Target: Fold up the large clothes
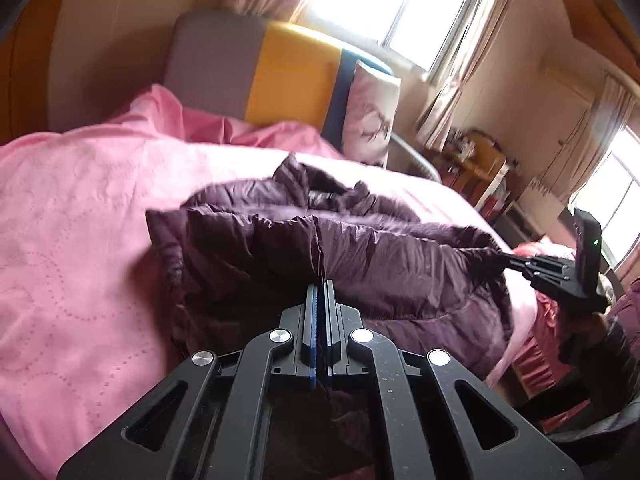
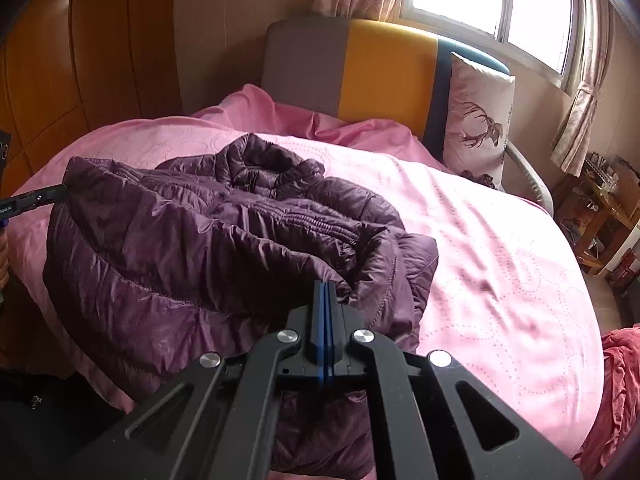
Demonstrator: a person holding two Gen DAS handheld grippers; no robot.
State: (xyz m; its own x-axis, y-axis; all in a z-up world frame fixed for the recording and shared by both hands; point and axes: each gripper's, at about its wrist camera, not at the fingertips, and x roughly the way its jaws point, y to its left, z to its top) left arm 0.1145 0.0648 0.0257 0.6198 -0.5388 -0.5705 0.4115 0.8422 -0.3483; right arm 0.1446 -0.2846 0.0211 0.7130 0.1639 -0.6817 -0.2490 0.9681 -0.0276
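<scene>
Both tongs [image 1: 320, 286] [image 2: 326, 286] clamped on purple jacket [image 2: 192, 232]

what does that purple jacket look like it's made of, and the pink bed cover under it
Purple jacket: apparently a thin synthetic shell, nylon or polyester, with puffy filling; it has a slight sheen, fine crinkles and stitched quilted channels. Pink bed cover: looks like matte woven cotton or a blend, with soft creases and dotted stitched swirls. Neither fibre can be confirmed.

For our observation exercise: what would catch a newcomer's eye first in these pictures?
First, the dark purple quilted puffer jacket, lying crumpled in the middle of the pink quilted bedspread. The left gripper and right gripper each have their jaws shut on its near edge. Behind stands the grey, yellow and blue headboard.
</scene>
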